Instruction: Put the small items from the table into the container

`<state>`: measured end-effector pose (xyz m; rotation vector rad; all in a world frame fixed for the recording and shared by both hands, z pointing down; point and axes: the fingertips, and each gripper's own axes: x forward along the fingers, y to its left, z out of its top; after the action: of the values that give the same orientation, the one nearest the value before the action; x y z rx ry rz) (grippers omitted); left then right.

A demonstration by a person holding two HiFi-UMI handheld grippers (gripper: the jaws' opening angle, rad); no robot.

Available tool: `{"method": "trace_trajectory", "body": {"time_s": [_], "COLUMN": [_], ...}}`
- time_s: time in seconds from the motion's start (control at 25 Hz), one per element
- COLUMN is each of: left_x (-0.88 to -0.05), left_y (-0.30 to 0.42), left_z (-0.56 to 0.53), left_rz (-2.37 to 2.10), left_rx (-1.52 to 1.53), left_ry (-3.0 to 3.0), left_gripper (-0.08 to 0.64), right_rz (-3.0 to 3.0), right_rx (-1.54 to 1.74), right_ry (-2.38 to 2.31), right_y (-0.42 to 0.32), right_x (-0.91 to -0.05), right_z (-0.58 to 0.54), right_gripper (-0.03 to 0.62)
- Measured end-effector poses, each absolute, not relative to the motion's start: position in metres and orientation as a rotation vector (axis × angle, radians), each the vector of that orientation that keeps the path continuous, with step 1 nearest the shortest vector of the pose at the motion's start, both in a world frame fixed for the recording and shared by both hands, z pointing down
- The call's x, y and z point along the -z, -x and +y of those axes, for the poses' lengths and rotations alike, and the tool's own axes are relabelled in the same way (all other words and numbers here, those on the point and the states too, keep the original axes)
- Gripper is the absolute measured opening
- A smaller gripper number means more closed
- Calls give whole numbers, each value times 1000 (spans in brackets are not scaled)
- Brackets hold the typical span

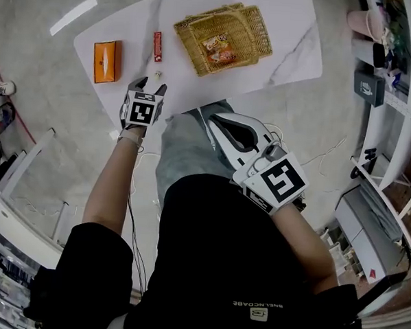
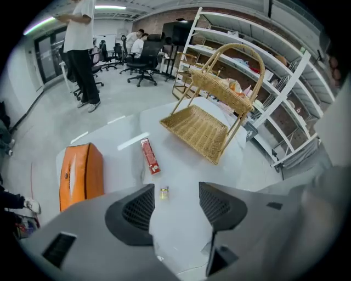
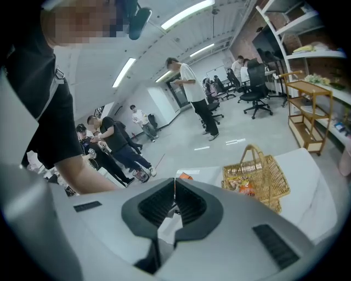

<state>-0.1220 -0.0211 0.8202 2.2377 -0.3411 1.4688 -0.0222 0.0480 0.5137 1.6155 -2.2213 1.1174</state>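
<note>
A tiny yellow-capped bottle (image 1: 157, 74) (image 2: 163, 192) lies on the white table (image 1: 295, 34), just ahead of my left gripper (image 1: 149, 86) (image 2: 174, 206). That gripper is open and hangs over the table, with the bottle showing in the gap between its jaws but untouched. Beyond the bottle lies a red stick pack (image 1: 157, 46) (image 2: 149, 156). The wicker basket (image 1: 222, 39) (image 2: 211, 118) (image 3: 256, 176) holds an orange snack packet (image 1: 218, 49) (image 3: 247, 188). My right gripper (image 1: 218, 120) (image 3: 175, 193) is shut and empty, held back near the person's body, short of the table edge.
An orange box (image 1: 107, 61) (image 2: 81, 174) lies on the table's left part. Shelving (image 1: 395, 81) stands to the right, with cables on the floor. Several people and office chairs are far back in the room.
</note>
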Motion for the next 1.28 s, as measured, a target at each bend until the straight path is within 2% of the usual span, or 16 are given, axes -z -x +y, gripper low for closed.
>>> {"method": "trace_trajectory", "body": {"time_s": [0.6,1.04,1.16,1.28], "left_x": [-902,-929,-931,-932], "left_y": [130,136,135,134], "left_z": [-18,-7,-8,-11], "left_rz": [-369,-385,-403,-418], "left_rx": [-1600,-1636,-1625,-1622], "left_ry": [-2134,-2085,-2083,-2098], "left_gripper": [241,239,233,197], "right_rz": [-2199,-2158,-2154,-2155], "right_rx": [-1226,-1267,-1273,-1275], "right_ry": [-1593,-1643,-1647,-1648], "right_y": [32,26,29,31], "right_x": [-558,-570,-572,-573], "right_z": [64,73,75,76], "right_gripper": [11,11,11,11]}}
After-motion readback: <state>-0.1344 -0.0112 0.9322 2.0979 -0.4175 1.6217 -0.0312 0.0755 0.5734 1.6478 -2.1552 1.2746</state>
